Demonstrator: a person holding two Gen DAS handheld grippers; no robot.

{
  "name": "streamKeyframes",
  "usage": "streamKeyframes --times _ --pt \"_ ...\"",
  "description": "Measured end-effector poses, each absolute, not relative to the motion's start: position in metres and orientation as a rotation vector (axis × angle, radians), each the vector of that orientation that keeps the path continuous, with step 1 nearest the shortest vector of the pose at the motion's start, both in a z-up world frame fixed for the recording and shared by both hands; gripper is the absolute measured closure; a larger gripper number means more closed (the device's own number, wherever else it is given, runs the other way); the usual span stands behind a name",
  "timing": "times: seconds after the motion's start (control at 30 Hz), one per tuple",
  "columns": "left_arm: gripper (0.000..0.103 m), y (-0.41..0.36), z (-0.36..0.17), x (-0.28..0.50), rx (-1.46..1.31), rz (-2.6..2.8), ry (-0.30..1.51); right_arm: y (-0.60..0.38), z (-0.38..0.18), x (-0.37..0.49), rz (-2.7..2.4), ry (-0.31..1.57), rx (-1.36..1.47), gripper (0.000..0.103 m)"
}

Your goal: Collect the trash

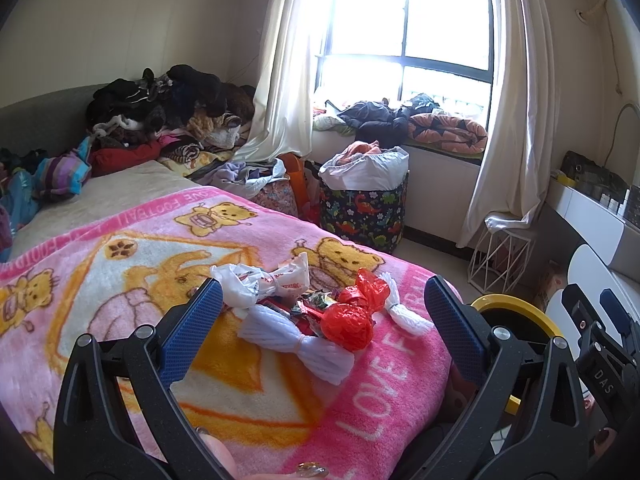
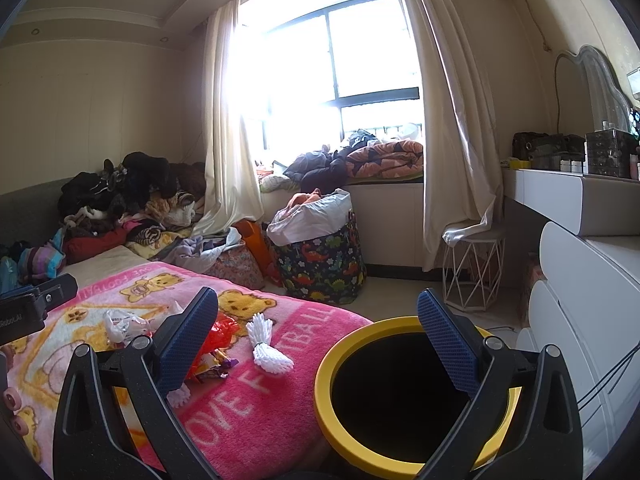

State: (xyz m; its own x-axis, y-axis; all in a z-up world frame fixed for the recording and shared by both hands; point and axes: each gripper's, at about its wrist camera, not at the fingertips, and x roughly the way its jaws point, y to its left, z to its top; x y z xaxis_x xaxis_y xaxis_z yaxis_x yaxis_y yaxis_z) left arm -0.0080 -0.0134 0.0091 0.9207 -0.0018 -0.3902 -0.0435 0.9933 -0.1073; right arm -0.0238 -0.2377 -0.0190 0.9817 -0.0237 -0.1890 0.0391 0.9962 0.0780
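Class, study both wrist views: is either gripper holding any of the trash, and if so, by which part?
Nothing is held. The left gripper and the right gripper both stand open and empty; the red plastic bag lies loose on the pink blanket.

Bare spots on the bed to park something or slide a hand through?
Free: the pink blanket left of the trash pile, and the beige sheet between the blanket and the clothes heap. A pink strip also runs between the pile and the yellow-rimmed bin. Crowded: the trash cluster mid-blanket and the headboard end.
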Motion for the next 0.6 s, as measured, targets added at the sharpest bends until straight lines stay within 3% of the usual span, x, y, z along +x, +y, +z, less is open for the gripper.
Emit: streamKeyframes --times 0.6 --pt "0.01 0.024 0.015 -0.006 -0.21 0.09 0.414 -0.2 -0.029 0.01 0.126 0.311 0.066 0.006"
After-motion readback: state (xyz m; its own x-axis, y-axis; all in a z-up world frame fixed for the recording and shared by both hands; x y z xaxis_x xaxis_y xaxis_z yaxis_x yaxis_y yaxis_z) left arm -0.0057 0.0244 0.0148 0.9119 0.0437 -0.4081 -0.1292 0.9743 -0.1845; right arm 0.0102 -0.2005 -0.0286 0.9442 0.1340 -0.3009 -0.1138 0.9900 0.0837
